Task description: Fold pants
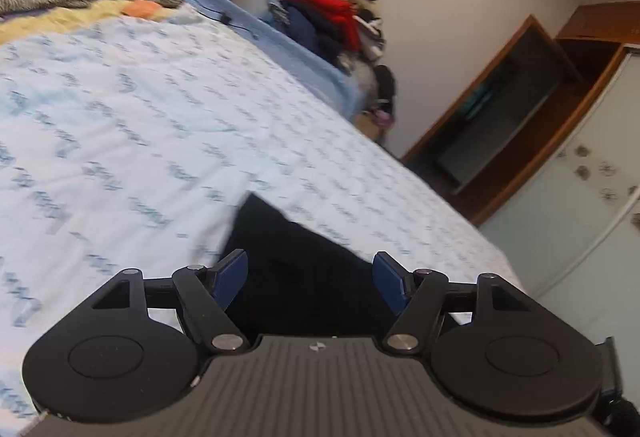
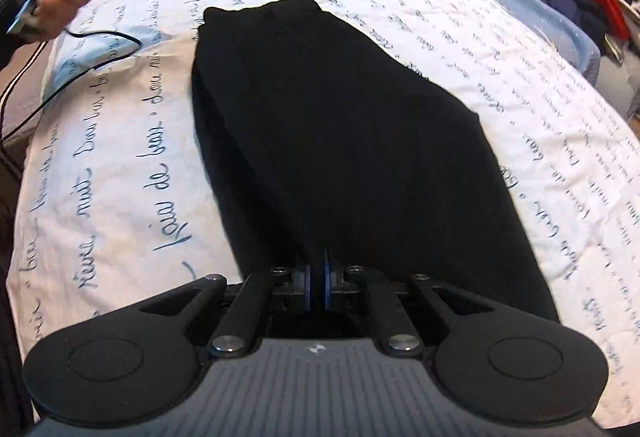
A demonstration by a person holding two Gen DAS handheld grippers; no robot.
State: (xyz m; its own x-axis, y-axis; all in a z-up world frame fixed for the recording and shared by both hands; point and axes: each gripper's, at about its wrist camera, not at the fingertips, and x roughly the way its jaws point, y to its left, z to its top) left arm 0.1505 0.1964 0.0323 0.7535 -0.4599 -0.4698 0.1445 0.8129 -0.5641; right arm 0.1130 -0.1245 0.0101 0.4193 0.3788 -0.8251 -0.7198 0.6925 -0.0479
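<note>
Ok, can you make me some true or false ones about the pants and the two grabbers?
1. The right gripper is pinched shut on the black pants. True.
2. The left gripper is closed. False: its fingers stand wide apart, holding nothing.
3. The pants lie on a white bed cover with handwriting on it. True.
4. The pile of clothes by the wall is all green. False: it shows red, dark blue and black.
</note>
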